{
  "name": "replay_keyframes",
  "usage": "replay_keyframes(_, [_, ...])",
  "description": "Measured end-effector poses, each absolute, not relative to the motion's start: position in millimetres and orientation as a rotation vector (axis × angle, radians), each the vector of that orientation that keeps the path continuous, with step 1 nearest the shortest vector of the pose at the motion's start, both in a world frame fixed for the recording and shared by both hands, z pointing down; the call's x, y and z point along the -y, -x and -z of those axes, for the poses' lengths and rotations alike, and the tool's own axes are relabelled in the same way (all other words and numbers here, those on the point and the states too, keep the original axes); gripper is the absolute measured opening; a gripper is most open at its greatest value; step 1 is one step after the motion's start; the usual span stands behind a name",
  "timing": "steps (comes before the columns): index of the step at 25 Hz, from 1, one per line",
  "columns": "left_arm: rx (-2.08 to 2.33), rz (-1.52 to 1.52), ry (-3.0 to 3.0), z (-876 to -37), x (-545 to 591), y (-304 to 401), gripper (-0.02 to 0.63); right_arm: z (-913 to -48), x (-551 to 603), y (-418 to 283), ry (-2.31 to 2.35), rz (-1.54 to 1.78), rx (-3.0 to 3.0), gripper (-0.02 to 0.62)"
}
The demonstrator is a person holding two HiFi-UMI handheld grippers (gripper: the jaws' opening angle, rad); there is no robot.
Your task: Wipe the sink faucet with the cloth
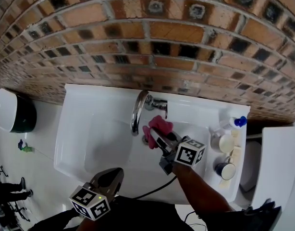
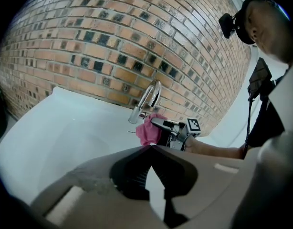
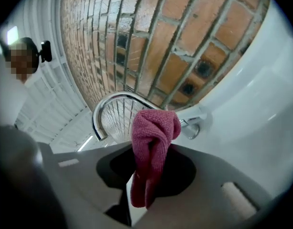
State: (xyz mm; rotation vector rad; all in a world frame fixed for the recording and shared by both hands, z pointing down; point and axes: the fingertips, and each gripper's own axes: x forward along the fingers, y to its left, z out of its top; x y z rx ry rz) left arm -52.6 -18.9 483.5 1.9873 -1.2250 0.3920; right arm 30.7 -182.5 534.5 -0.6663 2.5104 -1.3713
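Observation:
A chrome arched faucet (image 1: 136, 110) rises from the back of a white sink (image 1: 90, 143) against a brick wall. My right gripper (image 1: 156, 136) is shut on a pink cloth (image 1: 158, 126), held just right of the spout over the basin. In the right gripper view the cloth (image 3: 150, 151) hangs bunched between the jaws, with the faucet (image 3: 110, 109) close behind it and not clearly touching. My left gripper (image 1: 114, 174) is shut and empty near the sink's front edge. From the left gripper view the faucet (image 2: 147, 100) and cloth (image 2: 149, 130) appear farther off.
A soap bottle with a blue cap (image 1: 234, 122) and two cups (image 1: 223, 154) stand on the sink's right ledge. A white and dark bin (image 1: 13, 112) sits on the floor at the left. A black cable runs from the right gripper across the front rim.

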Motion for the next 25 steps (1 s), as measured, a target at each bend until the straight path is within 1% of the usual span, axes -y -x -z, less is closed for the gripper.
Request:
replay_keyframes(5, [1.247,-0.39,-1.964,-485.0,18.0,57.2,0.006,-576.4,199.5,-20.9,0.74,1.566,-2.34,0.086])
replay_keyframes(10, [1.274,-0.382,-1.929,-488.8,20.5,62.9,0.006,-596.4,225.8,-22.2,0.767,1.722,-2.068,0.087])
replay_keyframes(14, [1.278,-0.38,-1.907,-493.7,24.3,63.1,0.006,-600.4,241.1,-18.1,0.764,1.751,-1.996,0.087])
replay_keyframes(25, [1.268,-0.385,-1.883,-502.7,29.3,61.2,0.006,-566.8,250.8,-10.2,0.678,1.687,-1.938,0.087])
